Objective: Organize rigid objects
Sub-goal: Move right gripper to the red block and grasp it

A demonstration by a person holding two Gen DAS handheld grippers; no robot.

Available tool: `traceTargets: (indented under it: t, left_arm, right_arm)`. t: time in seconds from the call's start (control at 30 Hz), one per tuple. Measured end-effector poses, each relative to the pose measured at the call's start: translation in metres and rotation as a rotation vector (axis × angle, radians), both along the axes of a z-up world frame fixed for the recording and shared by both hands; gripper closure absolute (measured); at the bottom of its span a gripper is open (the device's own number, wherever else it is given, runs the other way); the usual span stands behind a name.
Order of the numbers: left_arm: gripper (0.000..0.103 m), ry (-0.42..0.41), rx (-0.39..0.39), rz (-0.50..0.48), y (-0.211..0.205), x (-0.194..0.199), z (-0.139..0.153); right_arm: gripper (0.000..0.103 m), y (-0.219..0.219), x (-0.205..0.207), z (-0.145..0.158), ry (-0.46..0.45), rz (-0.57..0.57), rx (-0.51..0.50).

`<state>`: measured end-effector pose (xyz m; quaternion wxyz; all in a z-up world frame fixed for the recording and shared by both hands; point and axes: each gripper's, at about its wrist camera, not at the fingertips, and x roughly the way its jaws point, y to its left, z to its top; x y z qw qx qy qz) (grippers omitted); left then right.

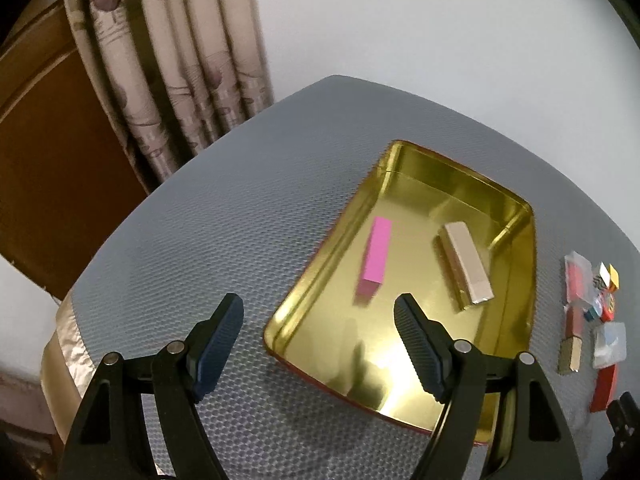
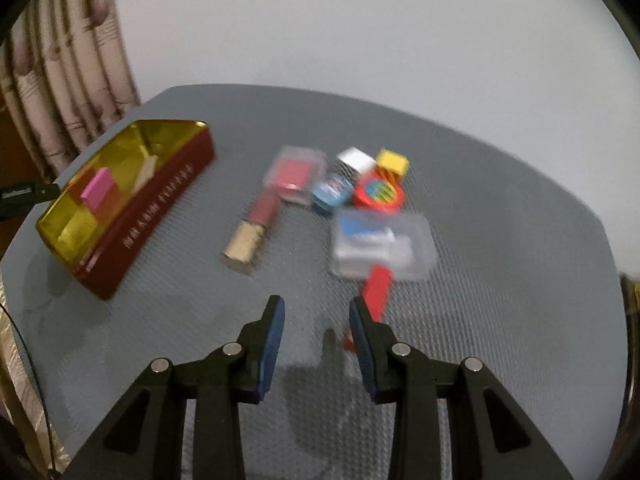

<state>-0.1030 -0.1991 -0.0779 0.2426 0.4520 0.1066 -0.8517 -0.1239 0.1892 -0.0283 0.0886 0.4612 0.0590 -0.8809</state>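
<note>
Left claw (image 1: 318, 314) stands wide, empty, at the gold tin (image 1: 516, 216), lower centre, holding a pink box (image 1: 375, 258) and beige box (image 1: 466, 266). Right claw (image 2: 317, 312) parted, empty; blurred small items (image 2: 352, 196) lie mid-frame on the desk (image 2: 500, 200).

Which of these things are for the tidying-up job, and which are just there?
For the job: gold tin, pink block and beige box inside it; lipstick, clear cases, blue pot, red tin, yellow cube, red box waiting on the grey mat.

Just there: curtain, white wall.
</note>
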Motion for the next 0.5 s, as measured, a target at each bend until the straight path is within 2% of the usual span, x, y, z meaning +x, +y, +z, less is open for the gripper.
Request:
traceTargets:
  t: [0.27,0.5]
  left_arm:
    - [0.028,0.021,0.034,-0.073,0.022,0.004,0.003]
    - [0.027,0.016,-0.003,-0.183,0.049,0.0,0.005]
  right_arm:
    - [0.069,0.009,-0.006,-0.024,-0.026,-0.062,-0.004]
    - [0.069,0.015,-0.022,-0.046,-0.032,-0.122,-0.011]
